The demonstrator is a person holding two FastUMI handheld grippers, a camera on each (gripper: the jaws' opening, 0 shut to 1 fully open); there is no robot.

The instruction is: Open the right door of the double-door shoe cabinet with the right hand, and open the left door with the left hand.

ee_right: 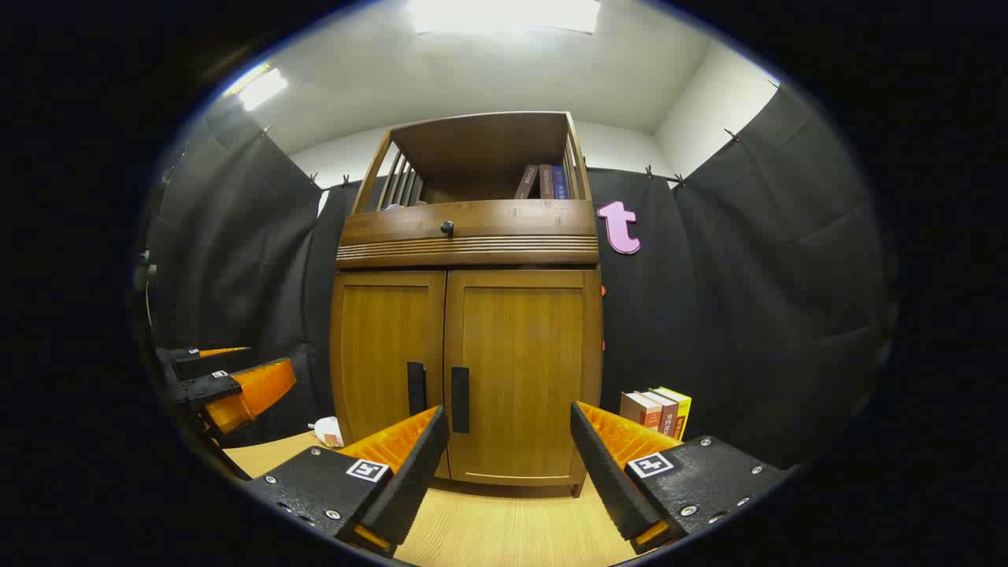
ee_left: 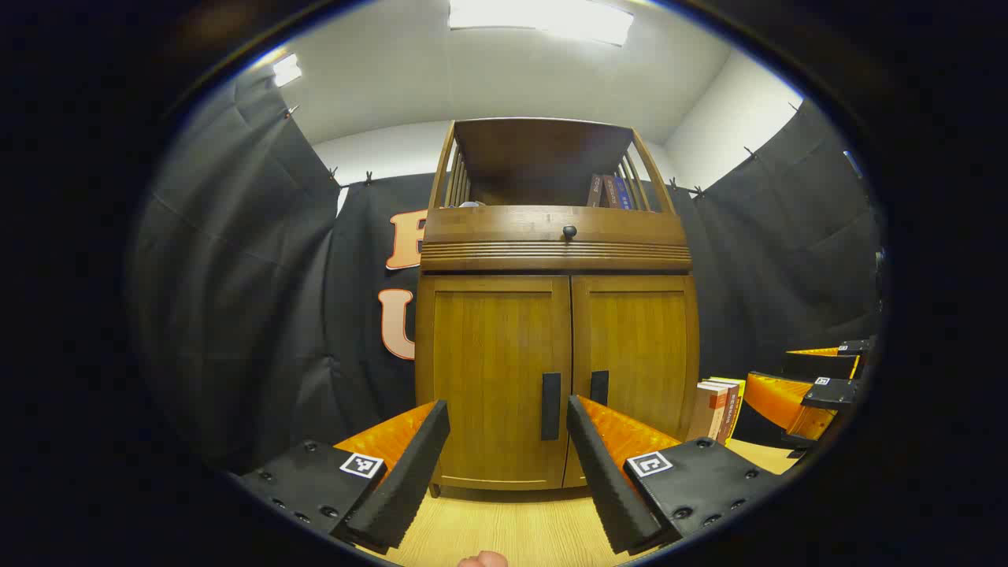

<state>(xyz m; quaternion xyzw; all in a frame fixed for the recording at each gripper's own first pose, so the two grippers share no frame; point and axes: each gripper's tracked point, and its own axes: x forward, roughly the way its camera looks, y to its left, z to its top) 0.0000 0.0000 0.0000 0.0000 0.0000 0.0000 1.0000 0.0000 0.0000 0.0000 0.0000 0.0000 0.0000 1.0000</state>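
Cabinet doors are both seen closed; neither has been touched yet.

Nearest, in the left gripper view, the left gripper (ee_left: pixel 508 441) is held with its fingers wide apart and nothing between them. A fingertip of the holding hand (ee_left: pixel 482 560) is glimpsed at the bottom edge. In the right gripper view, the right gripper (ee_right: pixel 510 445) is likewise spread and empty. Square black-and-white marker tags are carried on both; no wording can be read from them.

Beyond the fingers, bare wooden floor (ee_left: pixel 512 528) is crossed before the shoe cabinet (ee_left: pixel 555 244) is reached. It stands ahead of both grippers, against the black cloth.

Key relation: the two dark bar handles are set upright, side by side at the centre seam. The left handle (ee_left: pixel 550 405) lies straight ahead between the left gripper's fingers, slightly right of centre. The right handle (ee_right: pixel 460 399) lies ahead and left of the right gripper's midline, just beside its left finger in the picture. Each gripper is judged nearer to its own door. The left door (ee_left: pixel 492 378) and right door (ee_right: pixel 524 370) would be swung outward from the seam.

Farther off, a drawer knob (ee_left: pixel 568 232) is noted above the doors, and books on the top shelf (ee_left: pixel 610 191). Books on the floor (ee_right: pixel 657 411) stand right of the cabinet; their spine printing is too small to read.
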